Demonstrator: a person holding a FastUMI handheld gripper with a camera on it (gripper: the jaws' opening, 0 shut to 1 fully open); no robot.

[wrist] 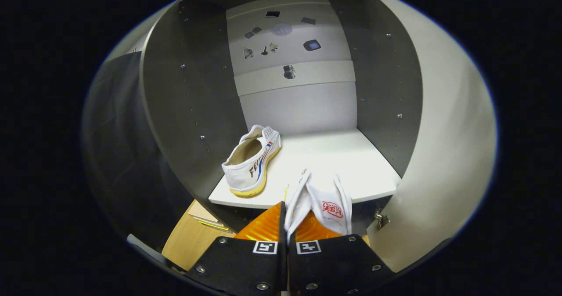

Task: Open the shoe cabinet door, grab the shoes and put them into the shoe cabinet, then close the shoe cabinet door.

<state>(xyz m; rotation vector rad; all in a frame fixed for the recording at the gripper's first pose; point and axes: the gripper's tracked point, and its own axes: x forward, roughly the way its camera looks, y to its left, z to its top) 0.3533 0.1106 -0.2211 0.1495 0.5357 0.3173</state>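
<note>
My claw (287,225) pinches the second sneaker's (327,199) collar; thin grip, it may slip short of the shelf (351,160).

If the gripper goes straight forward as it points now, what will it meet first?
Likely nothing soon: the gripper, shut on the second shoe, points over bare shelf right of the first shoe. Eventually the cabinet's back wall; depth is unclear.

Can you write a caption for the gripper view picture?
Claw carries second shoe toward shelf beside first shoe.
</note>
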